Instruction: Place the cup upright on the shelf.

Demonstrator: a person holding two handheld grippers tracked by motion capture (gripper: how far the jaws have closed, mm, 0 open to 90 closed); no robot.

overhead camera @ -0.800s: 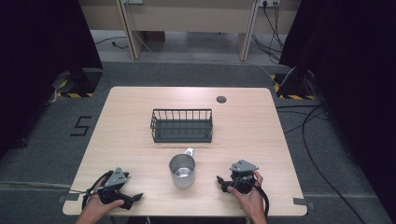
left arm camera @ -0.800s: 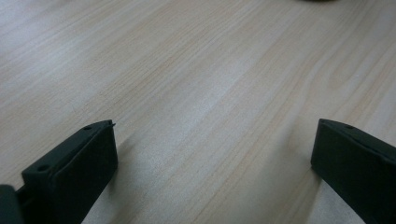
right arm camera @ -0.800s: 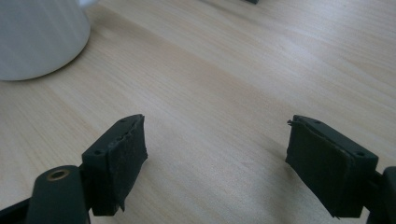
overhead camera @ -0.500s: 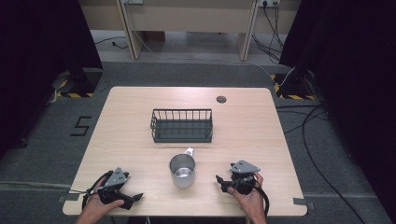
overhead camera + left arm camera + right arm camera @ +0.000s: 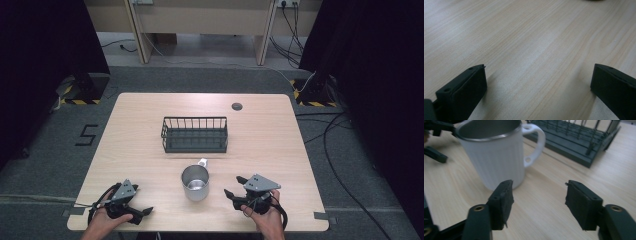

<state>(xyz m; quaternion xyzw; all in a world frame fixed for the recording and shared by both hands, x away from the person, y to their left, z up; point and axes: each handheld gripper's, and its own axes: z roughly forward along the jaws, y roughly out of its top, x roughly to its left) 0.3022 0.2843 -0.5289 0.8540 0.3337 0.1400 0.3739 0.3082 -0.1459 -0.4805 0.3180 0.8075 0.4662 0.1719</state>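
The left claw [image 5: 134, 214] rested on the bench [image 5: 280, 135] with its jaws spread wide and nothing between them. In the left gripper view both jaws were cut off by the bottom edge, and between them lay bare wood; a dark thing at the top edge was too much cropped to identify.

The right claw [image 5: 235, 187] also stood spread and empty, held by a hand [image 5: 265, 220] that was partly cut off at the bottom of the high view. The mug [image 5: 195, 182] stood upright on the bench just beside this claw, apart from it, between the two claws and nearer to the right one.

In the high view the mug looked like bare metal, and of its handle only a small white piece was visible. The right gripper view showed more: a white ribbed wall [image 5: 496, 157] with a metal rim, and the white handle on the side turned toward the rack. The mug's rim was cut off at the top there.

The dark wire rack [image 5: 195, 135] stood beyond the mug, well apart from both claws, and it was blurred in the right gripper view [image 5: 574, 140].
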